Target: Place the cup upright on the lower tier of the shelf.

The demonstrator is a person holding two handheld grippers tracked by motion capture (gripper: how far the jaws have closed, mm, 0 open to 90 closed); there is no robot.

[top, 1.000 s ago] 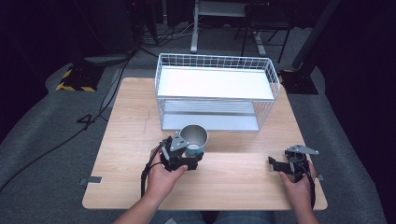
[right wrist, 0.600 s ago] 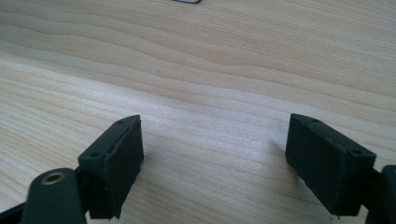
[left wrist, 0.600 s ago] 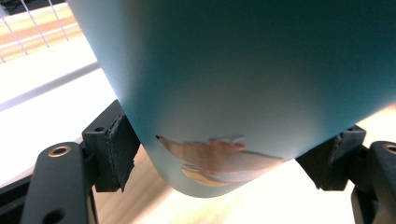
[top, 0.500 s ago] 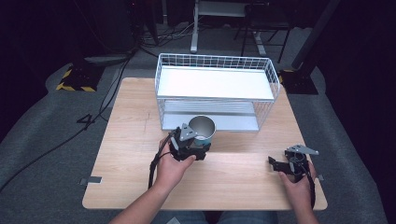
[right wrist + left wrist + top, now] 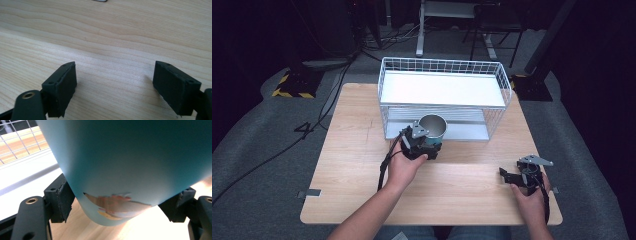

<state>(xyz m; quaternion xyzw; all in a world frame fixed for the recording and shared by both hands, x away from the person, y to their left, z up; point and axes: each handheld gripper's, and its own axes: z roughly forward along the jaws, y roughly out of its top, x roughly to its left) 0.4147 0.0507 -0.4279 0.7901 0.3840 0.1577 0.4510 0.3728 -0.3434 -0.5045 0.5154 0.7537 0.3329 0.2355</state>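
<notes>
The left gripper (image 5: 426,141) clamps a light-blue cup (image 5: 432,128), seemingly lifted, just before the wire rack (image 5: 507,95). The right gripper (image 5: 518,176) gapes empty, near right.

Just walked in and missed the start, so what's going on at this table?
A person holds a gripper in each hand. The left gripper is clamped on a light blue cup, lifted just in front of the white wire rack, by its lower shelf. The right gripper waits open and empty over the wooden table.
</notes>
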